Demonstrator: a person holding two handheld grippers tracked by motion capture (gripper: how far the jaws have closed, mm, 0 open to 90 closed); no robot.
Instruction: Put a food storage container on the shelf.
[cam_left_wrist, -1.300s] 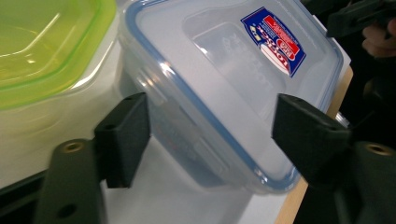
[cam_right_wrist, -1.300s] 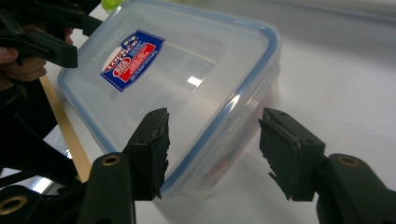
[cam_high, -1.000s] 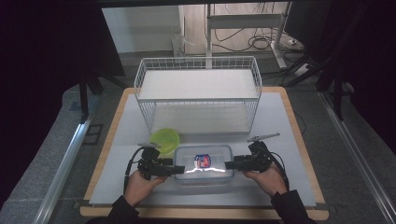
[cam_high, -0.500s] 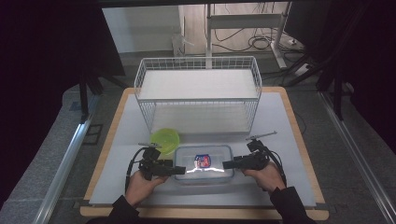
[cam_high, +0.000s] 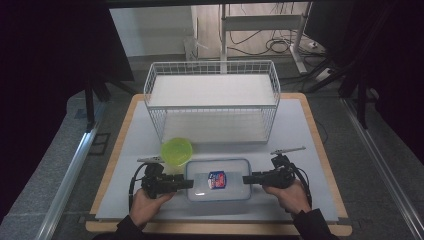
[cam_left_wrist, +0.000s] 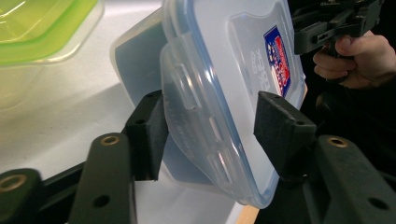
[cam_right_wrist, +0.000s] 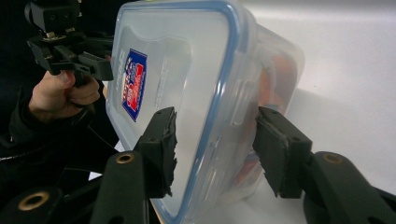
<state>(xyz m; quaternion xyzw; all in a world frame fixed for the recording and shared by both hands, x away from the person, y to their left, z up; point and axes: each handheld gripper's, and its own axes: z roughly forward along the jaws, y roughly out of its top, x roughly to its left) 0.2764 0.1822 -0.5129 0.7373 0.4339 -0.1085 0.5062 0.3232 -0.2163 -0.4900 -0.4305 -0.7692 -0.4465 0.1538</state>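
Left gripper (cam_high: 189, 183) had just been closing, one pad touching the box's (cam_high: 218, 180) latch, the other apart. Right gripper (cam_high: 246, 179) had likewise been closing, both pads just off the opposite end. The box lay at lower centre on the table (cam_high: 300, 135); green bowl (cam_high: 176, 151) upper left of it, basket (cam_high: 212, 101) above.

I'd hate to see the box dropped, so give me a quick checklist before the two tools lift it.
1. Left tool straddles the clear lidded container at its end: ok; jaws have just been closing.
2. Left pads pressing on it: not ok, one pad stands off the lid.
3. Right tool straddles the opposite end: ok, also just closing.
4. Right pads gripping firmly: cannot tell.
5. Green bowl clear of the container: ok, beside it.
6. Wire basket out of the way: ok.
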